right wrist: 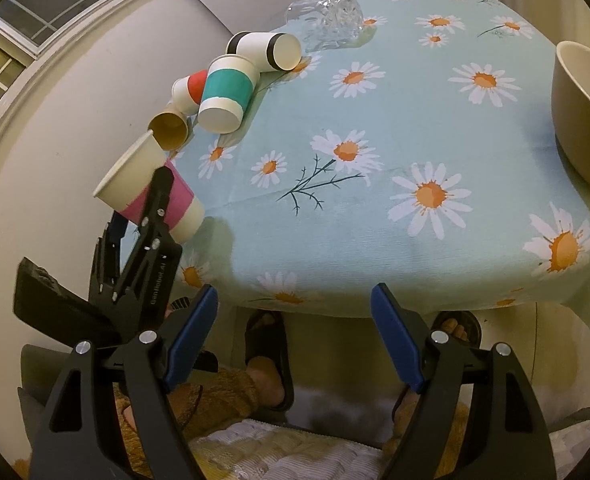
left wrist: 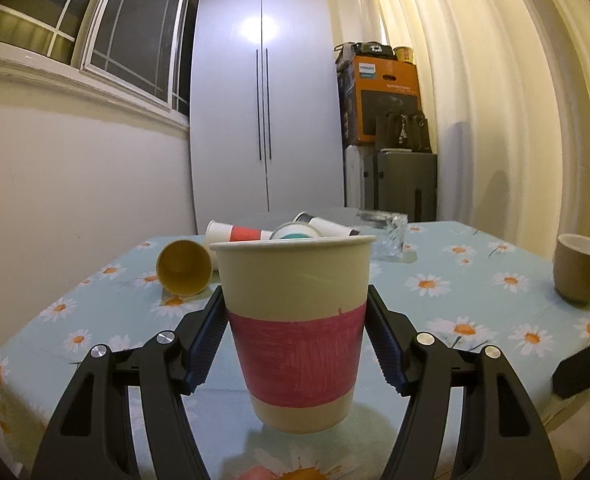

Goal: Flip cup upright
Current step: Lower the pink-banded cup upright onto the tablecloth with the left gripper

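Left gripper [left wrist: 295, 320] is gripping the pink-banded paper cup [left wrist: 295, 320] mouth-up, just above the table edge.

Its blue-padded fingers [left wrist: 205, 340] are pressing on both sides of the cup, whose base is hanging slightly off the daisy tablecloth [left wrist: 475, 280]. The right gripper [right wrist: 293, 336] is waiting spread wide with nothing between its fingers, hovering beyond the table's near edge. Farther back, a yellow-lined cup [left wrist: 183, 266], a red-banded cup [left wrist: 235, 234], a teal-banded cup [right wrist: 225, 94] and a black-banded cup [right wrist: 265, 50] are lying tipped in a cluster. A glass tumbler [right wrist: 327, 18] is lying beside them, and a tan cup [left wrist: 581, 266] is standing upright to the right.
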`<state>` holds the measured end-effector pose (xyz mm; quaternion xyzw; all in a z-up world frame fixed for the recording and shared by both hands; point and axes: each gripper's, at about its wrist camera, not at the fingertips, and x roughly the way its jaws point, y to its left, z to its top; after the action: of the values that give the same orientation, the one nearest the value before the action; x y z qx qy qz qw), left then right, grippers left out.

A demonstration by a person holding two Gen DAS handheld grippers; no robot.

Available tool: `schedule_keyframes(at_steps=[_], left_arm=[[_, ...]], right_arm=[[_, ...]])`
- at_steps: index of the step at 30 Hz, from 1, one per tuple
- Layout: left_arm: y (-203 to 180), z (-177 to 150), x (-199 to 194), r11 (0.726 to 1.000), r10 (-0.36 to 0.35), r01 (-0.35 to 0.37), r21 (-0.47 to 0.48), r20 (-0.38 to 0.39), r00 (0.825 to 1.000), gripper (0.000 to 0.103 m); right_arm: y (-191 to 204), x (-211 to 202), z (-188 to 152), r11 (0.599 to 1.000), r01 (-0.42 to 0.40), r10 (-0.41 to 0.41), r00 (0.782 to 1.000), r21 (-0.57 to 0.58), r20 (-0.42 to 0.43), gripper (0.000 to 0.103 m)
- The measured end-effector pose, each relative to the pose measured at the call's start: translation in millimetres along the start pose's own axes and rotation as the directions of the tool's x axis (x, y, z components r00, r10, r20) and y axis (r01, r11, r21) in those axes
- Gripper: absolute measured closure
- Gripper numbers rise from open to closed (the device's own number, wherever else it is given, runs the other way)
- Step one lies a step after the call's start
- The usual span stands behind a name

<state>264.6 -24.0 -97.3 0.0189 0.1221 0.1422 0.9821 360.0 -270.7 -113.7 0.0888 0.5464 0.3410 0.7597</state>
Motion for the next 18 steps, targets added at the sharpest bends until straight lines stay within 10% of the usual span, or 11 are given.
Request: schedule_keyframes(at_steps=[18], left_arm=[[-3.1,-15.8,7.2,0.999,0.028,-0.028,0.036,-0.003,1.000,0.035]], right_arm=[[1.9,-4.3,-0.6,1.000,0.029,-0.029,1.000,-0.001,0.009,0.025]])
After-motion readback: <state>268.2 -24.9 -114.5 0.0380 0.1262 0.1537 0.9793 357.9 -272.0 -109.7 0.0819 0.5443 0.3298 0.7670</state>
